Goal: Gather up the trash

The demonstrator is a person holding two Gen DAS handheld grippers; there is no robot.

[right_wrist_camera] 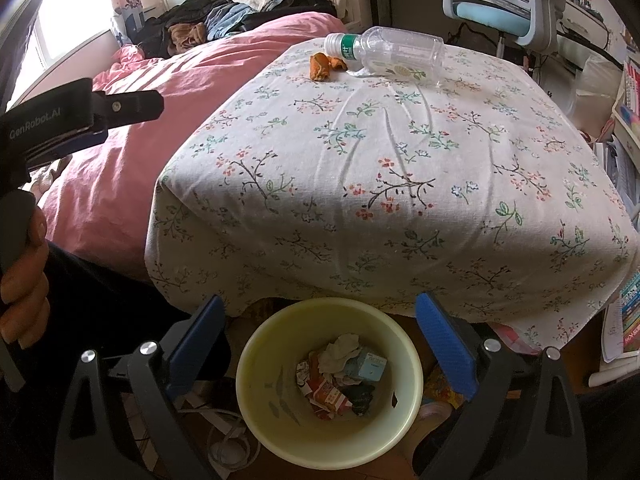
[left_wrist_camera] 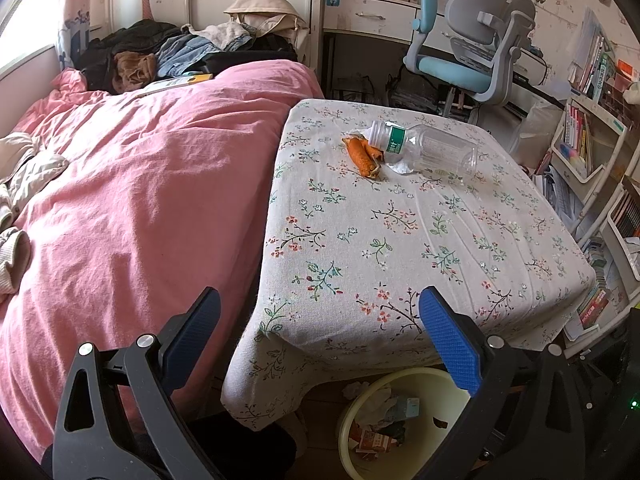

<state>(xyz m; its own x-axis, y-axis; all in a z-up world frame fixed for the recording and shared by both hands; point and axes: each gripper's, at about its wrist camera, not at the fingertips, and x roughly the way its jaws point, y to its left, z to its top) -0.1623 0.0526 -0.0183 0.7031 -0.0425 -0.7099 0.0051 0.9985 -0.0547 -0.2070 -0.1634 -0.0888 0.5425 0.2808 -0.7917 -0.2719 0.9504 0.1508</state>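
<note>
An empty clear plastic bottle with a green label lies on its side at the far end of the floral-cloth table. Orange peel pieces and a clear wrapper scrap lie against it. Bottle and peel also show in the right wrist view. A pale yellow trash bin holding crumpled paper and wrappers stands on the floor under the table's near edge. My right gripper is open and empty above the bin. My left gripper is open and empty, at the table's near-left corner; its body shows in the right wrist view.
A bed with a pink duvet and piled clothes lies left of the table. A blue-grey desk chair and desk stand behind it. Bookshelves line the right side. Cables lie on the floor beside the bin.
</note>
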